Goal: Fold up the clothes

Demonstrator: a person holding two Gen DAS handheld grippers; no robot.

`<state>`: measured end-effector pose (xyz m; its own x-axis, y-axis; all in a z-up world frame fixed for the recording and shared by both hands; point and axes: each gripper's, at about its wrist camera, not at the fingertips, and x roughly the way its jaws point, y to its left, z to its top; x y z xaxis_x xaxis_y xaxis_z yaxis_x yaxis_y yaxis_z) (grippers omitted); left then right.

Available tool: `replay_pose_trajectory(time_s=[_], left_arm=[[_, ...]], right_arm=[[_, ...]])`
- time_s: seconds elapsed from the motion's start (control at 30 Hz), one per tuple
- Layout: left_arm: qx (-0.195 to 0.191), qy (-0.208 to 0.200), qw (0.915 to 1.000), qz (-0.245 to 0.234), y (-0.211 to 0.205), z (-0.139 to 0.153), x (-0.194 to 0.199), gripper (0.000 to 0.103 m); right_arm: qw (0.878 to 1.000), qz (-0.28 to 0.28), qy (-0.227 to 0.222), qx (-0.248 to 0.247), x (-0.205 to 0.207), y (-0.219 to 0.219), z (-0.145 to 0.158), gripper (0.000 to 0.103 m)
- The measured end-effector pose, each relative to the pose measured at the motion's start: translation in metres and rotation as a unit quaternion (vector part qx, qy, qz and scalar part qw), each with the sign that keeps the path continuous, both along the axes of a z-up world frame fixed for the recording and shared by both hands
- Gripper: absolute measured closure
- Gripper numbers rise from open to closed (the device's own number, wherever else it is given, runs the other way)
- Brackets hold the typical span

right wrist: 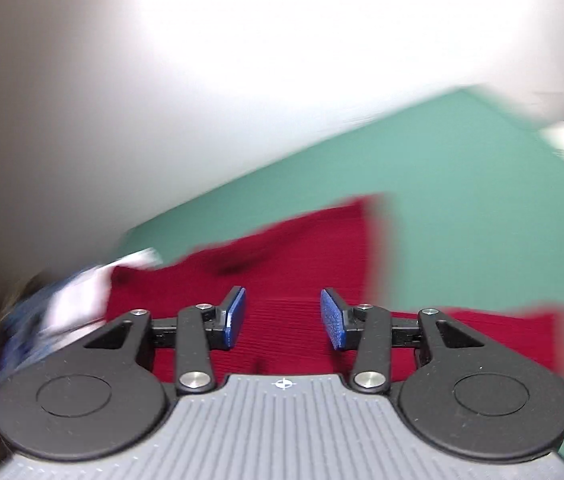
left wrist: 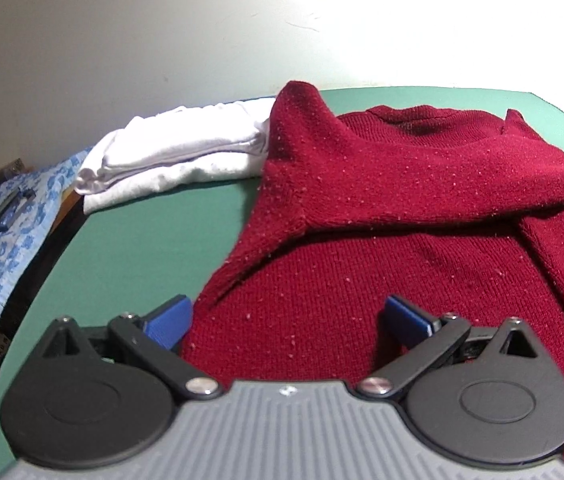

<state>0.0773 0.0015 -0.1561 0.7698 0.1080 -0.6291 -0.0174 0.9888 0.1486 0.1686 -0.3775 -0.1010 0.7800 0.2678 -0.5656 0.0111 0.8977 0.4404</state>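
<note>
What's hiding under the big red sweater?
The red sweater lies on the green table, which shows all around it. One sleeve is folded over its front. Its left edge touches the folded white clothes. Anything else beneath is covered, so I cannot tell.

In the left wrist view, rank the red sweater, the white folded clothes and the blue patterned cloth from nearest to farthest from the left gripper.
From the left gripper:
1. Red sweater, directly between and ahead of the fingers.
2. White folded clothes, ahead and to the left.
3. Blue patterned cloth, far left, off the table.
</note>
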Motion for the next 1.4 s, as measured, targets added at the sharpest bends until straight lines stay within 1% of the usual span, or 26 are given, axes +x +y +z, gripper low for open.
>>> replay_pose_trajectory(time_s=[0.07,0.13,0.17,0.23,0.27,0.3,0.37,0.43,0.47,0.53,0.6,0.63,0.7,0.73,0.8,0.87,0.97,1.03,1.1,1.17,1.23,1.27,1.3,1.33,1.37,1.4], left_arm=[[0.008,-0.001,1.0,0.0,-0.002,0.0,0.0,0.001],[0.015,-0.002,0.9999,0.0,-0.005,0.001,-0.001,0.001],[0.02,-0.002,0.9998,0.0,-0.006,0.001,-0.001,0.001],[0.045,0.004,0.999,-0.003,-0.014,0.005,-0.004,0.001],[0.052,0.009,0.9985,-0.011,-0.019,0.011,-0.008,0.003],[0.047,0.007,0.9987,-0.019,-0.021,0.018,-0.016,0.003],[0.024,-0.003,0.9992,-0.033,-0.02,0.036,-0.041,0.0],[0.002,-0.007,0.9995,-0.031,-0.008,0.049,-0.067,0.001],[-0.004,0.002,0.9998,-0.018,0.002,0.051,-0.078,0.001],[-0.017,0.024,0.9995,0.011,0.026,0.051,-0.101,0.002],[-0.033,0.05,0.9972,0.045,0.052,0.048,-0.124,0.006],[-0.052,0.062,0.9953,0.053,0.062,0.045,-0.136,0.006],[-0.089,0.084,0.9901,0.068,0.08,0.041,-0.159,0.006],[-0.101,0.083,0.9894,0.064,0.082,0.041,-0.169,0.006],[-0.124,0.08,0.9875,0.056,0.085,0.041,-0.188,0.004],[-0.138,0.083,0.9863,0.037,0.083,0.039,-0.194,0.002],[-0.159,0.1,0.9822,0.006,0.08,0.033,-0.196,0.002],[-0.173,0.111,0.9786,-0.015,0.078,0.029,-0.197,0.003],[-0.186,0.121,0.9744,-0.036,0.076,0.025,-0.199,0.003],[-0.184,0.113,0.9748,-0.056,0.074,0.022,-0.203,0.002],[-0.189,0.106,0.9739,-0.067,0.076,0.021,-0.206,0.002],[-0.194,0.103,0.9731,-0.068,0.077,0.021,-0.207,0.003],[-0.2,0.101,0.9722,-0.07,0.078,0.022,-0.208,0.003],[-0.205,0.098,0.9712,-0.071,0.08,0.022,-0.209,0.012],[-0.21,0.096,0.9703,-0.073,0.081,0.022,-0.21,0.026],[-0.215,0.094,0.9692,-0.073,0.083,0.023,-0.211,0.033]], right_arm=[[0.998,-0.064,0.026,-0.01,-0.02,-0.039,-0.009,0.057],[0.993,-0.105,0.046,-0.012,-0.033,-0.068,-0.018,0.057],[0.992,-0.114,0.055,-0.012,-0.035,-0.073,-0.024,0.057],[0.991,-0.117,0.06,-0.011,-0.036,-0.076,-0.029,0.057],[0.991,-0.124,0.057,-0.012,-0.038,-0.073,-0.029,0.057],[0.991,-0.125,0.046,-0.008,-0.042,-0.07,-0.026,0.057],[0.996,-0.082,0.023,0.022,-0.049,-0.059,-0.018,0.057],[0.998,-0.005,0.016,0.064,-0.049,-0.036,-0.011,0.057],[0.995,0.043,0.015,0.087,-0.047,-0.021,-0.008,0.057],[0.98,0.141,0.04,0.131,-0.039,0.016,-0.005,0.057],[0.959,0.21,0.068,0.176,-0.031,0.056,-0.008,0.058],[0.95,0.233,0.081,0.192,-0.027,0.077,-0.01,0.058],[0.938,0.265,0.108,0.194,-0.021,0.122,-0.014,0.058],[0.937,0.278,0.111,0.18,-0.019,0.145,-0.015,0.058],[0.938,0.295,0.115,0.142,-0.015,0.19,-0.017,0.058],[0.94,0.292,0.128,0.119,-0.007,0.226,-0.024,0.058],[0.953,0.252,0.137,0.097,0.0,0.258,-0.035,0.058],[0.962,0.216,0.14,0.093,0.004,0.271,-0.043,0.058],[0.969,0.188,0.123,0.107,0.006,0.28,-0.049,0.059],[0.973,0.163,0.106,0.123,0.009,0.286,-0.055,0.059],[0.975,0.142,0.097,0.144,0.012,0.286,-0.059,0.065],[0.975,0.138,0.095,0.146,0.012,0.283,-0.058,0.08],[0.975,0.134,0.093,0.148,0.012,0.281,-0.057,0.088],[0.976,0.129,0.09,0.151,0.013,0.278,-0.057,0.089],[0.976,0.125,0.088,0.153,0.013,0.275,-0.056,0.09],[0.977,0.121,0.086,0.155,0.013,0.272,-0.055,0.09]])
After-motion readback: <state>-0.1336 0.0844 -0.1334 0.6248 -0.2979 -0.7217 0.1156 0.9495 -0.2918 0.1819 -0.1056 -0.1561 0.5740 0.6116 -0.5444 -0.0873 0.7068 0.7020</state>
